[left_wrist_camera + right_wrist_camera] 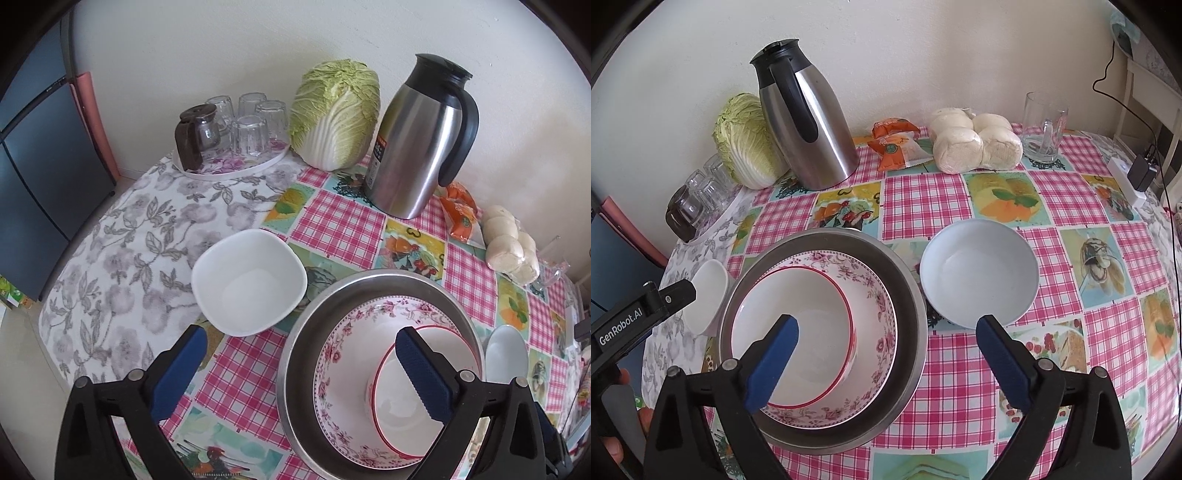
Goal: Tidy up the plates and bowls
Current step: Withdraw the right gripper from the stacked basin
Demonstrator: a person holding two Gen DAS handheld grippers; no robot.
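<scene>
A steel bowl (295, 350) (908, 295) stands on the checked tablecloth. Nested in it is a floral-rimmed bowl (343, 332) (875, 295), and inside that a white bowl with a red rim (443, 339) (812, 314). To the left of the stack sits a white square bowl (249, 280) (709, 291). A pale blue round bowl (506, 350) (979, 269) sits to its right. My left gripper (300, 334) is open above the stack's left rim, holding nothing. My right gripper (886, 323) is open above the stack's right rim, also holding nothing.
Along the wall stand a steel thermos jug (417, 140) (809, 122), a cabbage (336, 114), a tray of upturned glasses (236, 125), an orange packet (894, 144), bagged buns (975, 142) and a glass mug (1043, 125). A power strip (1126, 181) lies at the right edge.
</scene>
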